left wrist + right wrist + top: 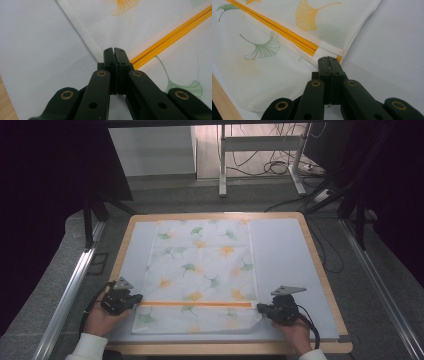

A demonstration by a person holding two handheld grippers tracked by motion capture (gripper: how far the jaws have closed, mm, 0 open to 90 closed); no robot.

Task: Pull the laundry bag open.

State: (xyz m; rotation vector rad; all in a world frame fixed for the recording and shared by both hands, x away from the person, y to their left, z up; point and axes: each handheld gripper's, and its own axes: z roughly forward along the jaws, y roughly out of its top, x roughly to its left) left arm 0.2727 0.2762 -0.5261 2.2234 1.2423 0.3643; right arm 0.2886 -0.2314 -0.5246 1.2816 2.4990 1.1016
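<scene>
A white cloth bag (202,265) printed with green and yellow ginkgo leaves lies flat on a pale mat (282,255). An orange zip (195,304) runs across it near the front edge. My left gripper (136,298) is shut, its tips at the zip's left end, where the hem meets the orange band (170,37). My right gripper (261,307) is shut too, with its tips (327,58) at the zip's right end (282,30), over the white hem. I cannot tell whether either pair of jaws pinches cloth. A hand holds each gripper.
The mat covers a wooden table (320,265) whose rim shows all round. Bare mat lies left and right of the bag. Metal rails (70,290) run along both sides of the table, and cables lie on the floor beyond it.
</scene>
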